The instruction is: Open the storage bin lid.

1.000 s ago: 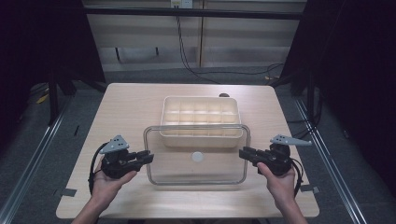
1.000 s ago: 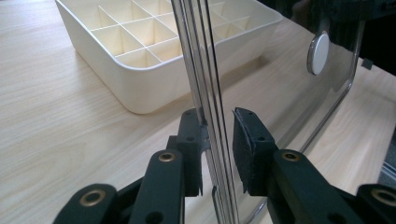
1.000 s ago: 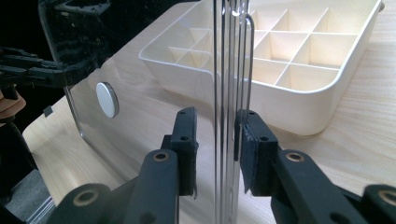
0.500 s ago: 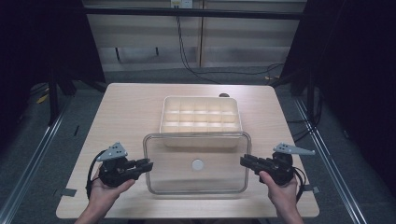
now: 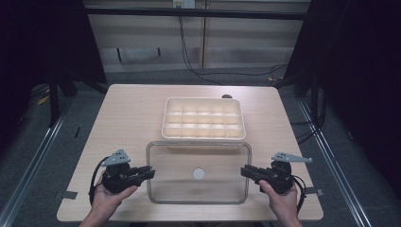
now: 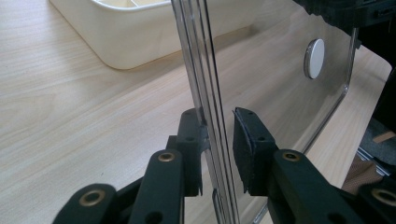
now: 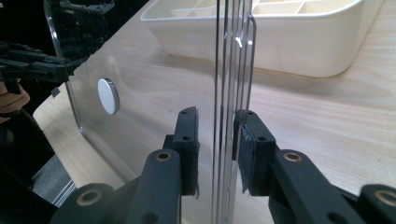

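Observation:
A clear plastic lid [image 5: 189, 158] with a white disc [image 5: 198, 173] at its middle hangs level over the near part of the table, just in front of a cream compartment tray [image 5: 203, 138]. My left gripper [image 5: 150, 171] is shut on the lid's left rim, my right gripper [image 5: 243, 171] on its right rim. In the left gripper view the lid's rim [image 6: 205, 93] runs between the two pads of the left gripper [image 6: 219, 135]. The right gripper view shows the same at the right gripper [image 7: 217, 135], with the lid's rim [image 7: 229, 70] between the pads. The tray's compartments look empty.
The light wooden table [image 5: 127, 118] has bare room left and right of the tray. A small dark thing [image 5: 227, 96] lies behind the tray. Metal rails [image 5: 42, 142] run along both sides of the table, and cables [image 5: 189, 56] lie on the floor behind it.
Both grippers have drawn the lid toward the table's near edge and a little lower. It overlapped the tray's front before; now it sits just in front of the tray.

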### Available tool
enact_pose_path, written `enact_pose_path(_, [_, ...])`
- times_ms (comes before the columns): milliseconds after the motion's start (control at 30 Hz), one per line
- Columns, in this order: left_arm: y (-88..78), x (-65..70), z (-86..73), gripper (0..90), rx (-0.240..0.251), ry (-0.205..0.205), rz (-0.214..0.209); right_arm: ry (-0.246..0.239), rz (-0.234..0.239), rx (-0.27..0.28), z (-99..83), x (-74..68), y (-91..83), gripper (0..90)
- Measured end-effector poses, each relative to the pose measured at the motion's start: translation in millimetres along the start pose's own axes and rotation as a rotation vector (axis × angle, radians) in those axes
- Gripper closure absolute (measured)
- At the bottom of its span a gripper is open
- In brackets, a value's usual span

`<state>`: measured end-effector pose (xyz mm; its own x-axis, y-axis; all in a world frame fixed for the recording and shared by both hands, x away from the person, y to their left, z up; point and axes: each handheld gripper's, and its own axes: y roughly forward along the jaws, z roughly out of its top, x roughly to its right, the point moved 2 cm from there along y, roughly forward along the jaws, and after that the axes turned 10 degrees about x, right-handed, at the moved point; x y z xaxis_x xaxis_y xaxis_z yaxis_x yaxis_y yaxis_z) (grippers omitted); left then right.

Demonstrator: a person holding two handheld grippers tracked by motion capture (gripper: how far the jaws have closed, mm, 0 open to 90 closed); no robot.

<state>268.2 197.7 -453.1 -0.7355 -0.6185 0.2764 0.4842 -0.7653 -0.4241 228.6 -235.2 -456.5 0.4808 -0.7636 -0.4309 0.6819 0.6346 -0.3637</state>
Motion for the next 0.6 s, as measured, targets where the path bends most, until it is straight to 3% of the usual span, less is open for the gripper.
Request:
enact_pose_path(167, [5.9,-4.4,-2.0,69.6,-0.012,0.006,0.003,0.01,0.006,-0.019,-3.8,5.0,4.7,71.9])
enact_pose_path(433, [12.8,-8.2,-8.9,65.9,-0.039,0.004,-0.008,-0.015,-0.008,-0.055,-7.6,11.0,12.4,67.4])
enact_pose_path(533, [13.2,-10.2,-11.0,65.3,-0.05,-0.007,-0.015,0.018,0.006,-0.069,-9.9,14.8,15.7,67.3])
enact_pose_path(600, [13.8,-10.1,-11.9,65.0,-0.062,0.01,-0.011,0.019,0.005,-0.078,-11.2,16.4,17.3,66.6])
